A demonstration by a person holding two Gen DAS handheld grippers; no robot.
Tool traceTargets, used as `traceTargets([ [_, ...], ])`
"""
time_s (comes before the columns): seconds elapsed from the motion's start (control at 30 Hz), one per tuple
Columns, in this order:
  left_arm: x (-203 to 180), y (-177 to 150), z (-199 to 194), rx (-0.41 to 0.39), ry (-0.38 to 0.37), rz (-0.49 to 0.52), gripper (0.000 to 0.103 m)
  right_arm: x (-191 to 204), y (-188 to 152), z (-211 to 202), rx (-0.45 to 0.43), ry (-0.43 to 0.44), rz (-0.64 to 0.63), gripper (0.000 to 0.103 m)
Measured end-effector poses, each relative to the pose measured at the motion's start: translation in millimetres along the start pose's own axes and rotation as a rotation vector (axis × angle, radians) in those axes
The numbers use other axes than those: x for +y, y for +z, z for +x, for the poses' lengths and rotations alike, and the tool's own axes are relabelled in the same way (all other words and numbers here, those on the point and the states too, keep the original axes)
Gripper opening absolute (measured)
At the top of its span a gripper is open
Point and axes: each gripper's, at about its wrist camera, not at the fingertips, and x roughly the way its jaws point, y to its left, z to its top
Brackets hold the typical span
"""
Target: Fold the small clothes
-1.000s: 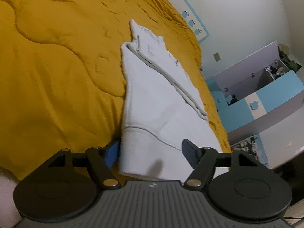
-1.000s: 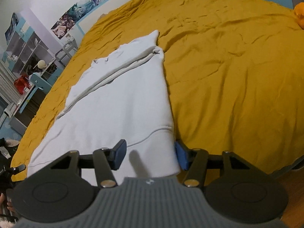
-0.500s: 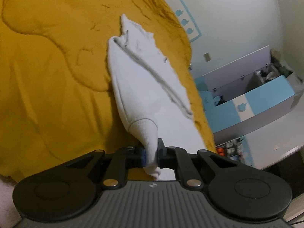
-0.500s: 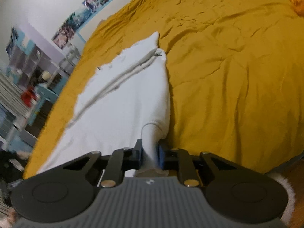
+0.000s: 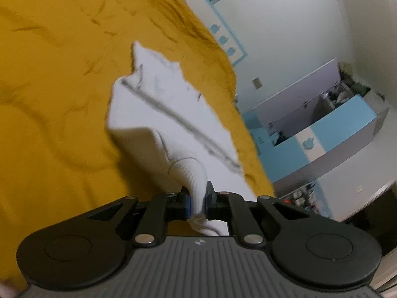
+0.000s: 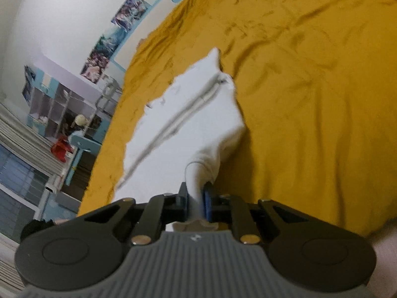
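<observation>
Left wrist view has our left gripper [image 5: 197, 204] pinched tight on the ribbed hem of the white sweatshirt [image 5: 158, 114], the cloth bunched between the blue-padded fingers [image 5: 187, 203] with a tuft poking out behind them. Right wrist view shows our right gripper [image 6: 197, 202] closed the same way on the hem's other corner, fabric squeezed flat between the jaws. We hold both corners, we judge, so the bottom edge can rise evenly and be carried over the garment toward its far end for a crosswise fold. From the jaws the sweatshirt [image 6: 198, 114] slopes up off the mustard-yellow quilt [image 6: 310, 99]; its near part hangs in the air while the far end, with sleeves folded in along grey seams, lies on the bedding. Beyond the bed we see a white wall with anime-style posters [image 6: 116, 37] and apple-shaped stickers [image 5: 224, 42], and blue-and-grey cabinets [image 5: 322, 134] bearing an apple motif. We can read no brand, label or writing; motion blur softens both views.
</observation>
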Motion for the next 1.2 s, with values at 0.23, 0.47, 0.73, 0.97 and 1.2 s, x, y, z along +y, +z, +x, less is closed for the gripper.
traceTargets([
  [0.23,-5.0,63.4,53.6,-0.026,-0.037,0.018,0.011,28.5,58.8,37.9,-0.065,0.069,-0.008,0.004],
  [0.47,-5.5,156.6,129.1,-0.037,-0.085,0.063,0.01,35.8,143.0,107.9,-0.18,0.078,0.067,0.003],
  [0.73,24.8,244.1,239.7,-0.03,0.026,0.125,0.009,22.7,248.0,247.6,-0.165,0.019,0.126,0.003],
  [0.97,88.5,255.6,300.2,0.058,0.296,0.039,0.024,-16.3,271.7,330.3,-0.24,-0.176,0.223,0.043],
  [1.2,29.1,249.7,234.2,-0.134,0.217,0.197,0.068,11.0,252.2,297.0,-0.182,-0.146,-0.009,0.045],
])
